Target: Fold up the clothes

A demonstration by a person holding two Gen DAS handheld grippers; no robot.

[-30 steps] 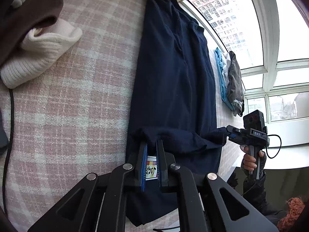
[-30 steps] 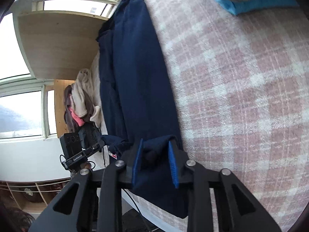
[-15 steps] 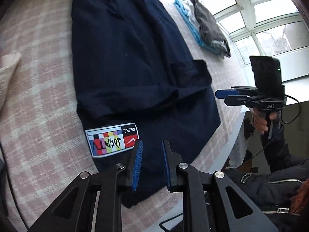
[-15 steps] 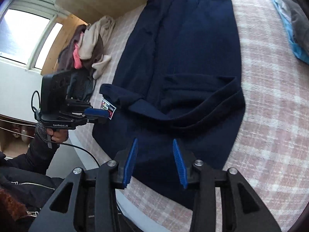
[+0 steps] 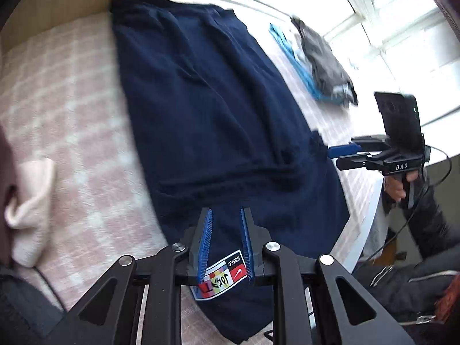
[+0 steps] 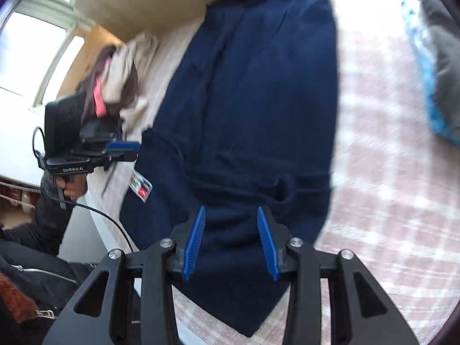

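In the left wrist view, a cream knitted garment [image 5: 31,210] lies at the left edge on the pink-and-white checked bed cover [image 5: 66,100]. The long navy-blue fabric garment [image 5: 218,109] stretches from the upper centre to the bottom of the frame, its near end folded back across itself. The left claw [image 5: 226,215] at bottom centre hangs over that near end, its blue ribbed pads apart with nothing pressed between them; a multicoloured sewn label [image 5: 221,279] shows just below them. Upper right, a grey and blue clothes heap [image 5: 322,66] lies beside bright windows. At the right edge, a hand [image 5: 398,187] holds the right claw [image 5: 339,155], also parted and empty, near the garment's edge.

In the right wrist view, a clothes pile [image 6: 120,69] sits upper left.
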